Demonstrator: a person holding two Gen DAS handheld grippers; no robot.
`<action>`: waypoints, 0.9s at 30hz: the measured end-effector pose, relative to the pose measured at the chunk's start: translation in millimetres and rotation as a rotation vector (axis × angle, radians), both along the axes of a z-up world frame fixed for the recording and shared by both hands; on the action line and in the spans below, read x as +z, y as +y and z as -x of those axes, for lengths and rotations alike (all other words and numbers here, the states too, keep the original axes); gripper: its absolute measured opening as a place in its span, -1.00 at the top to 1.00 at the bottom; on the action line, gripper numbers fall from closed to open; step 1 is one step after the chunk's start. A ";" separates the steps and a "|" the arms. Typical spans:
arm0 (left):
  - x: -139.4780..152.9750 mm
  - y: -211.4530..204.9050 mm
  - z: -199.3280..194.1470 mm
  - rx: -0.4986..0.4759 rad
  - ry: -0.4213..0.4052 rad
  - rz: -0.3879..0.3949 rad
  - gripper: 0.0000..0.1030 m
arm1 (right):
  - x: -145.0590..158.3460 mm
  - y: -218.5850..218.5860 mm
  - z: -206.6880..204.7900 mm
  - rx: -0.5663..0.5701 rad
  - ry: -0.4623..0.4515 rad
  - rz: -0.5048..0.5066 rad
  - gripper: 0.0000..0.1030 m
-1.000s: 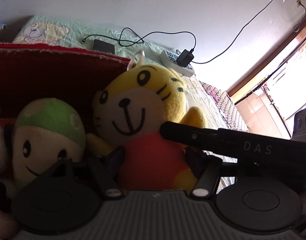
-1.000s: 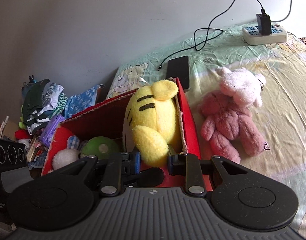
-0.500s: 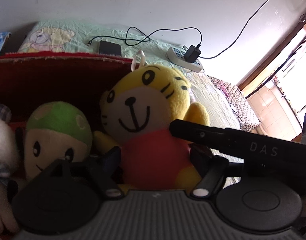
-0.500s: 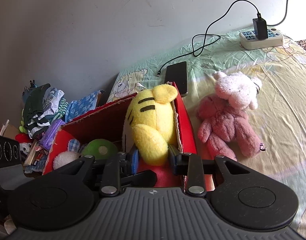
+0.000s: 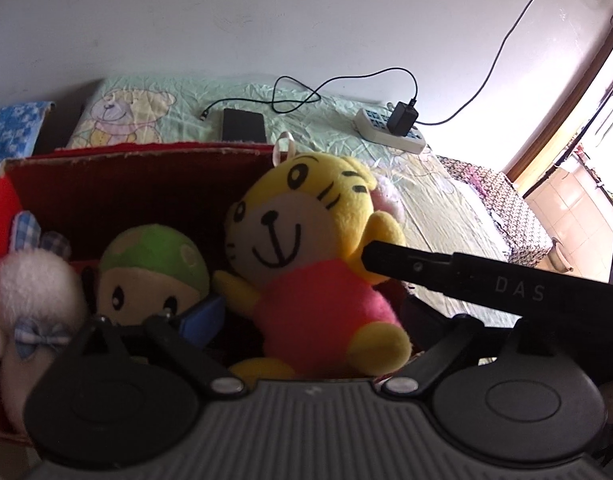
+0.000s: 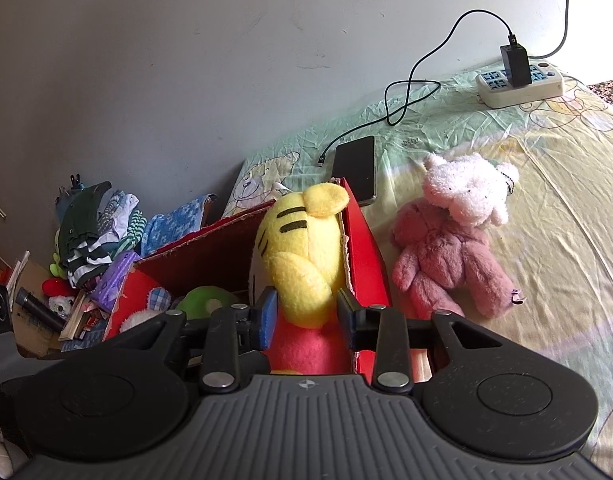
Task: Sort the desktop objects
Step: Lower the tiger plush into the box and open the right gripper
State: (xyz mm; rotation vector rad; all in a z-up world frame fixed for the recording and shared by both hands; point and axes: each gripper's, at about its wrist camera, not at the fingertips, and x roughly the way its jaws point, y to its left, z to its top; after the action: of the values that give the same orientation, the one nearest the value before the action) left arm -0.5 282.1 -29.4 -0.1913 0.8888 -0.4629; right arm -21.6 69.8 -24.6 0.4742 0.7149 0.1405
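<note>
Yellow tiger plush (image 6: 302,248) sits in the red box (image 6: 366,248); right hand-held gripper (image 6: 306,312) brackets its arm, jaws wide. Left hand-held gripper (image 5: 310,316) wide, empty. Withdrawing could snag the arm, dragging it out.

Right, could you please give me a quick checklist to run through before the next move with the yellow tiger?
1. Yellow tiger plush inside the red box, at its right end: ok.
2. Right gripper fingers either side of the tiger's arm; whether they pinch it or have let go: cannot tell.
3. Left gripper open wide in front of the tiger: ok.
4. Green-capped plush and white bunny in the box beside the tiger: ok.
5. Pink plush still on the bedsheet, outside the box: not ok.
6. Phone lies on the bedsheet behind the box, apart from the pink plush: ok.
</note>
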 end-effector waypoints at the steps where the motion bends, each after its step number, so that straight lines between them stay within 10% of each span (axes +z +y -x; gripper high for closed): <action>1: 0.6 0.4 1.1 0.011 0.001 -0.006 -0.85 | 0.2 -0.2 0.5 0.000 -0.001 0.001 0.32; 27: 21.1 3.2 35.7 0.197 -0.021 -0.273 -0.97 | -6.4 -12.5 26.5 -0.018 -0.054 -0.080 0.31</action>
State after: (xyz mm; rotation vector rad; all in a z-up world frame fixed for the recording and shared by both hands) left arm -36.1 285.3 -8.2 -0.0232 0.8933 -0.1579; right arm -48.1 57.3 -31.0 0.5512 0.6541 0.1650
